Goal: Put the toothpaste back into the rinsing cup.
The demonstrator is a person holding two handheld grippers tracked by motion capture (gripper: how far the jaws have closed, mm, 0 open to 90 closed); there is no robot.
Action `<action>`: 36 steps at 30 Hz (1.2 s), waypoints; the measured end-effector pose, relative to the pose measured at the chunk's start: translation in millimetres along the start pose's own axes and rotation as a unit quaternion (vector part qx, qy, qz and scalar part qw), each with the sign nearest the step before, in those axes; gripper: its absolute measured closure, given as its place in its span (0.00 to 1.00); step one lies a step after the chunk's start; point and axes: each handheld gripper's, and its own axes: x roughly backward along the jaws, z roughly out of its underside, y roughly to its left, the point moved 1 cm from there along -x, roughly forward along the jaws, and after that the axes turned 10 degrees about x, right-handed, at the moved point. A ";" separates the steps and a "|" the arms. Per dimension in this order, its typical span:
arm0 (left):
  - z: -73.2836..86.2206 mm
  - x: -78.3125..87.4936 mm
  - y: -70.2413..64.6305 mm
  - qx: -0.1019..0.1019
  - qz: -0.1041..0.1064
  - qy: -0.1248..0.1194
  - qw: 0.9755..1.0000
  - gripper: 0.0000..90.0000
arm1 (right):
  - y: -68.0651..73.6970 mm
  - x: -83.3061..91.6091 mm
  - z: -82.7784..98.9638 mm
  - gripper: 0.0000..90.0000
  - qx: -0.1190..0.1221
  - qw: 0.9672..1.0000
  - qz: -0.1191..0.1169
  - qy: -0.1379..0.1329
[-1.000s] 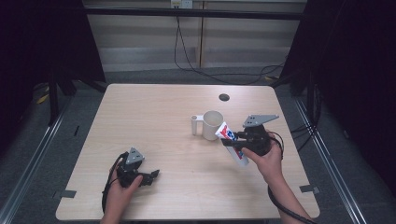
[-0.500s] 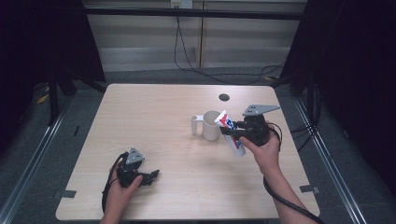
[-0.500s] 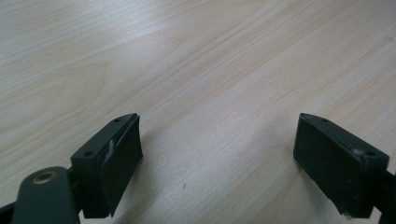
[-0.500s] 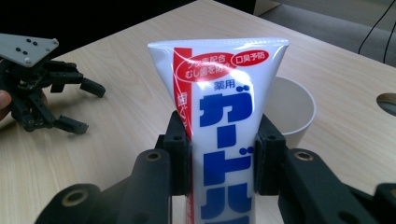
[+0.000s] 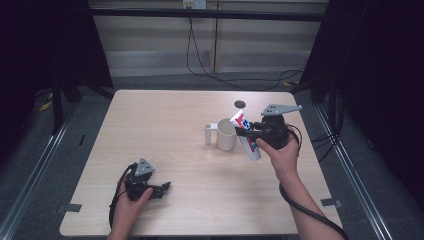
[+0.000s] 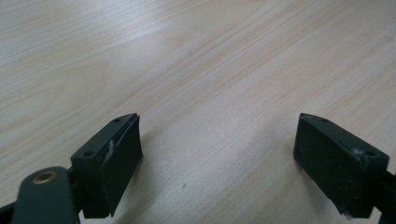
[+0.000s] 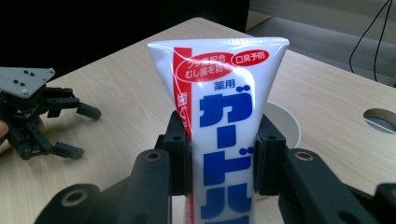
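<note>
1. The right gripper has its fingers closed on a toothpaste tube, pressing its two flat sides near the middle.
2. The tube is held off the bench, just beside the white mug on the mug's right in the high view, with its upper end close over the rim.
3. Its long axis runs steeply, tilted: the flat crimped end points up and leans toward the mug, the lower end slants down toward the person's right hand.
4. In the right gripper view the mug's open mouth lies directly behind the tube, so the mug sits ahead of the fingers along their own line; a short carry forward would likely bring the tube over the opening.
5. The right hand is by far the nearer to the mug.
6. The left gripper rests low on the bench near the front left, well apart from the mug, its fingers spread wide with only bare wood between them.
</note>
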 end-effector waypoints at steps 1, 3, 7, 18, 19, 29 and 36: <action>0.0 0.0 -0.2 0.001 0.001 0.000 1.000 0.17 | -0.6 0.0 -0.8 0.73 -0.001 1.000 0.001 -0.002; 0.0 0.0 -0.1 0.000 0.000 0.000 1.000 0.17 | -2.1 0.1 -2.5 0.73 -0.005 1.000 0.006 -0.008; 0.1 0.0 -0.1 0.001 0.000 0.000 1.000 0.17 | -4.9 -0.4 -5.4 0.73 -0.010 1.000 0.010 -0.019; 0.1 -0.1 -0.2 0.001 0.001 0.000 1.000 0.17 | -10.9 -2.1 -17.9 0.73 -0.011 0.999 0.022 -0.027; 0.1 0.0 -0.1 0.001 0.000 0.000 1.000 0.17 | -12.4 -2.6 -20.3 0.73 -0.013 0.999 0.026 -0.031; 0.1 0.0 -0.1 0.001 0.000 0.000 1.000 0.17 | -17.5 -5.8 -27.9 0.72 -0.026 0.997 0.035 -0.057; 0.0 0.3 -0.1 0.000 -0.001 0.002 1.000 0.17 | -19.5 -11.8 -30.4 0.72 -0.026 0.997 0.040 -0.057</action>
